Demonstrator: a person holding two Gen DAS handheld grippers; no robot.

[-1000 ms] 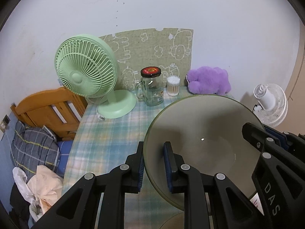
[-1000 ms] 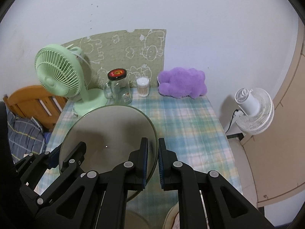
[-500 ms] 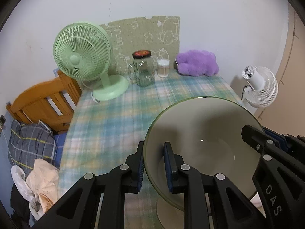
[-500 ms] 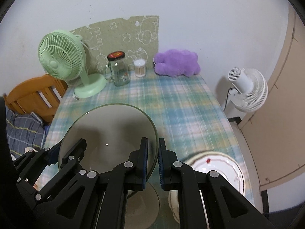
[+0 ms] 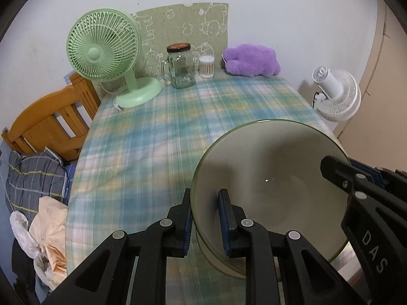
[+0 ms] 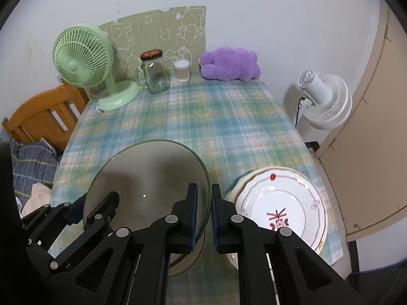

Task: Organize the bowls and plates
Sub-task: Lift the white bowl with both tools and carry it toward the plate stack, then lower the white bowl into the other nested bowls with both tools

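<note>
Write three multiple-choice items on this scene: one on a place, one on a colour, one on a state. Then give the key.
1. Where does the floral plate lie?
A. At the table's far end by the jar
B. On the table, right of the bowl
C. On the wooden chair

2. What colour is the plush toy?
A. Purple
B. Yellow
C. Red

3. How is the grey bowl held?
A. By the left gripper alone
B. By neither gripper
C. By the left gripper and the right gripper, each shut on its rim

Key: 1 B, the right wrist view shows it beside the bowl; 2 A, its fur is purple in both views; 3 C, each gripper clamps the rim on opposite sides.
</note>
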